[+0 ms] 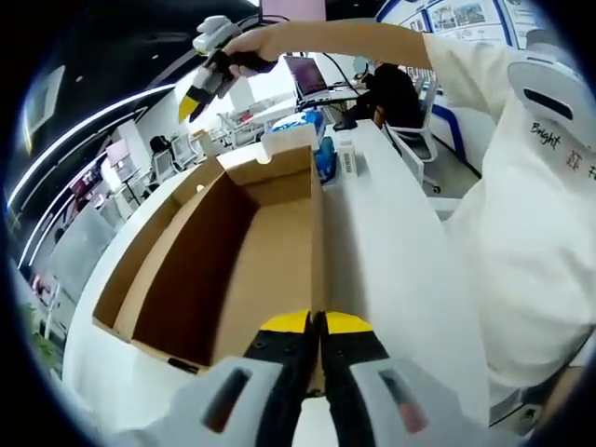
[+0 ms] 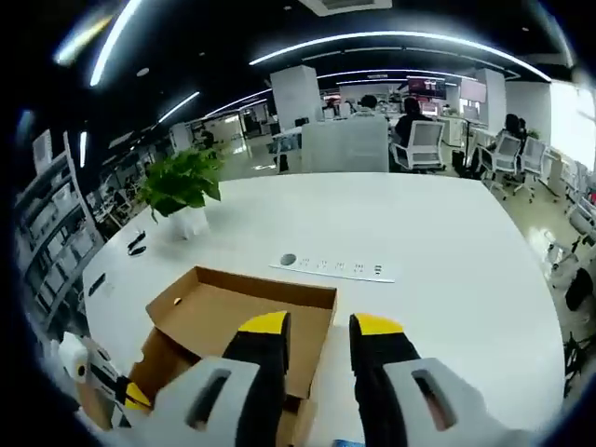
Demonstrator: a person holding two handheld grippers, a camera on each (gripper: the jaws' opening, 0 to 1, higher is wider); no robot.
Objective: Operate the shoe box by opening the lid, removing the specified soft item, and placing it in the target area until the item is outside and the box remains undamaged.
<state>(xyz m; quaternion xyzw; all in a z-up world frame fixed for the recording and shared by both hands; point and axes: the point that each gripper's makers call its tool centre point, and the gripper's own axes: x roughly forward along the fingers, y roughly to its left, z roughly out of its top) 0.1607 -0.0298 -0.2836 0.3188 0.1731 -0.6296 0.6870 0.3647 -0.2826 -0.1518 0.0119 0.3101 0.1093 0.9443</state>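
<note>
The brown cardboard shoe box (image 1: 186, 279) lies open on the white table, and its inside shows bare cardboard. My left gripper (image 1: 317, 324) is low at the box's near end, jaws shut on the thin right-hand wall of the box. A hand holds my right gripper (image 1: 193, 101) high in the air beyond the box's far end. From up there the right gripper (image 2: 319, 328) looks down with its yellow-tipped jaws open and nothing between them. Under it are the open box (image 2: 233, 312) and the left gripper (image 2: 130, 396) at its lower left edge.
A person in a white shirt (image 1: 521, 233) stands close along the table's right side. A blue carton (image 1: 307, 121) and a white bottle (image 1: 346, 158) stand past the box. A potted plant (image 2: 182, 186) and a power strip (image 2: 335, 267) sit on the white table (image 2: 419, 233).
</note>
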